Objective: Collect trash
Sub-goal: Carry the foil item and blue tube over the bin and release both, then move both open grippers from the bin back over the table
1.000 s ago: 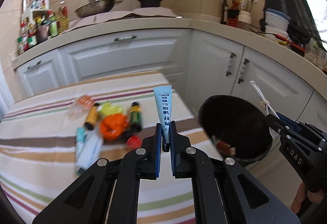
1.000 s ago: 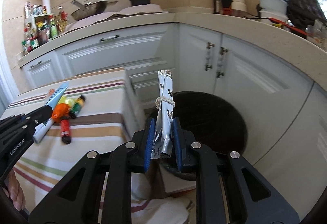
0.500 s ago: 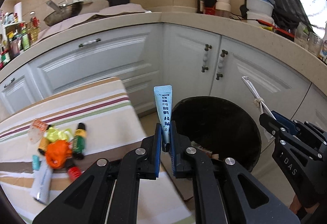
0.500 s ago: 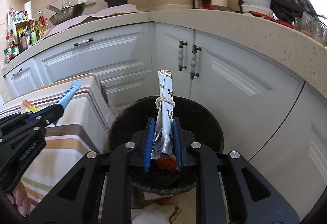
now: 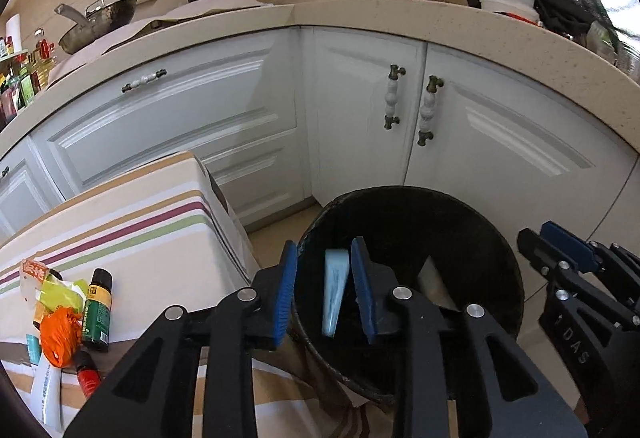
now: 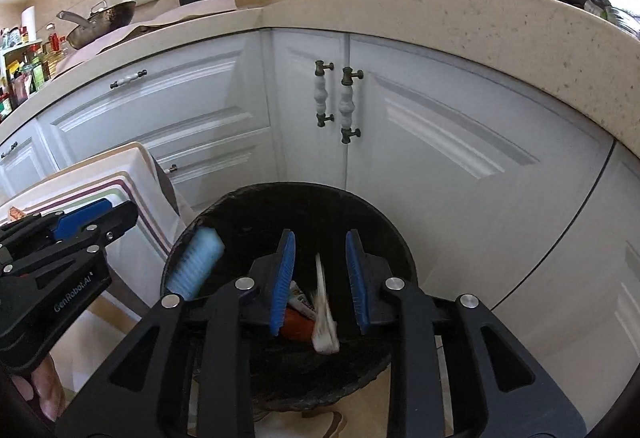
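Moved since a second ago: both grippers have swung off the striped table [image 5: 132, 222] to hang over the black bin [image 5: 404, 206]; both sets of jaws have just been opening, and the two pieces they carried are dropping out

Bin: on the floor in the cabinet corner, just beside the table edge; some trash already lies at its bottom, red and white scraps in the right wrist view

Table: litter left at its near corner, well apart from the bin: a green bottle [image 5: 97, 312], an orange wad [image 5: 60, 334], a yellow-green wrapper [image 5: 60, 288], a red cap [image 5: 86, 376], a white tube [image 5: 48, 392]

Left gripper [image 5: 324, 294]: jaws parted, holding nothing; the blue tube [image 5: 334, 294] sits loose in the gap, tilted, above the bin's near-left rim

Right gripper [image 6: 320, 276]: jaws parted a little, grip gone; the foil strip [image 6: 323, 308] hangs free between the pads, over the middle of the bin

Risk, tube: it falls close to the rim on the table side, so it may clip the edge and land on the floor or the hanging cloth

Risk, strip: light and thin, it could cling to a pad if the gap stays narrow, then ride back out

Risk, grippers: they hang near each other over one opening, and a hasty pull-back could knock them together or nudge the bin
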